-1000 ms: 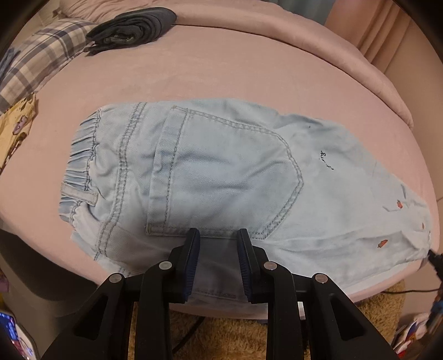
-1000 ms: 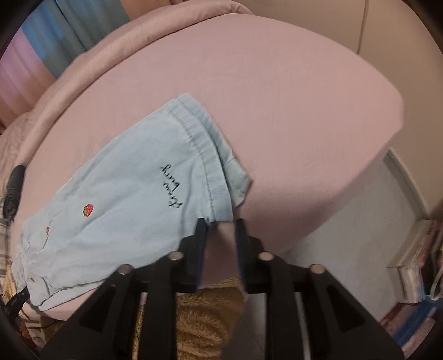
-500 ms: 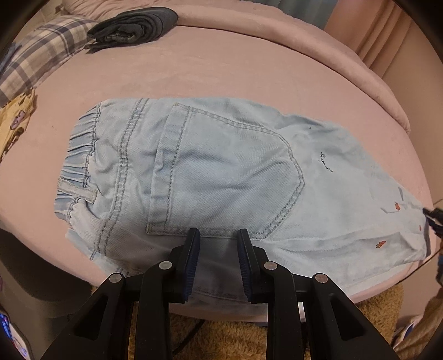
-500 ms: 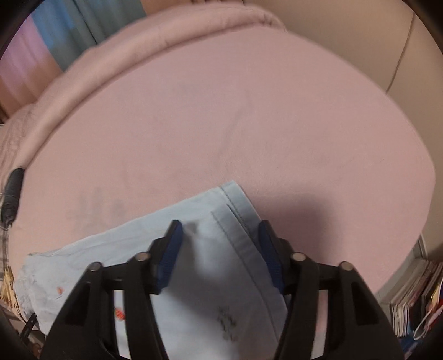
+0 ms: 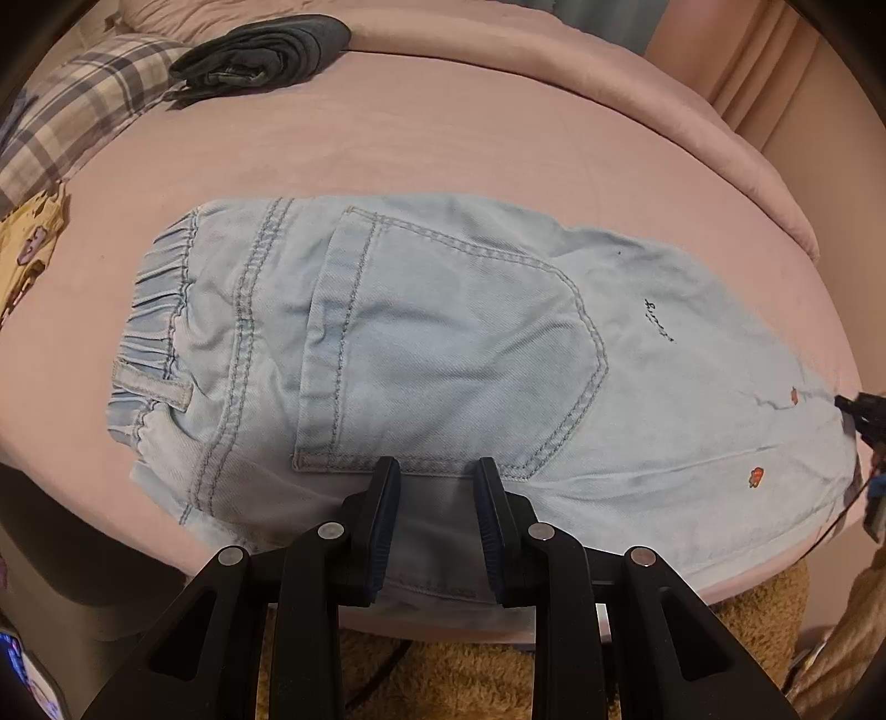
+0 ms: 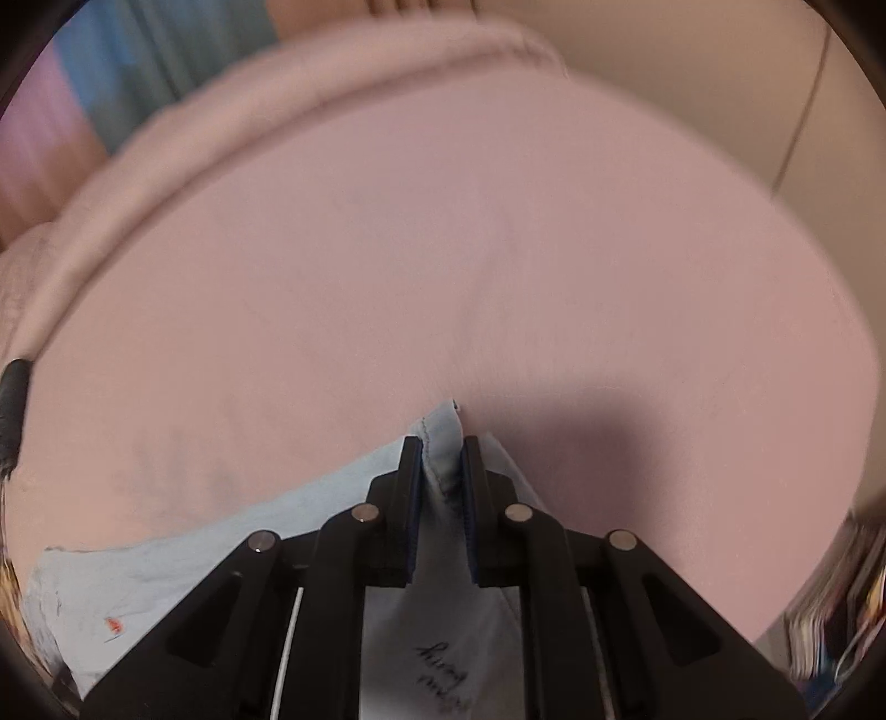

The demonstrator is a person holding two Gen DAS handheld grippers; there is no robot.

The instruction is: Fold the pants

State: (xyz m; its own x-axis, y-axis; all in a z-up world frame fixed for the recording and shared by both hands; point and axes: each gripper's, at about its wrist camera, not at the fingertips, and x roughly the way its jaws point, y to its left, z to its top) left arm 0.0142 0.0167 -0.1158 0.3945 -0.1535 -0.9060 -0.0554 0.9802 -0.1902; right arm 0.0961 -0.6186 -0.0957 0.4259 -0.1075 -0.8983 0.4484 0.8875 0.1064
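Light blue denim pants (image 5: 443, 354) lie flat on the pink bed, waistband at the left, back pocket up, legs running right. My left gripper (image 5: 437, 471) hovers open over the near edge of the pants below the pocket, holding nothing. My right gripper (image 6: 440, 448) is shut on the hem corner of the pants (image 6: 440, 437), which bunches up between its pads. The right gripper's tip also shows at the far right in the left wrist view (image 5: 861, 410), on the leg end. Small red embroidery and black script mark the leg.
Folded dark clothing (image 5: 260, 50) lies at the back left of the pink bed (image 5: 470, 133), beside a plaid pillow (image 5: 72, 111) and a yellow cloth (image 5: 27, 249). A tan rug (image 5: 470, 675) lies below the bed's near edge. A rolled pink blanket (image 6: 277, 105) borders the far side.
My right gripper moved over the pants' leg end, opened, then shut on the hem corner. The left gripper stayed open above the near edge; the pants shifted slightly.
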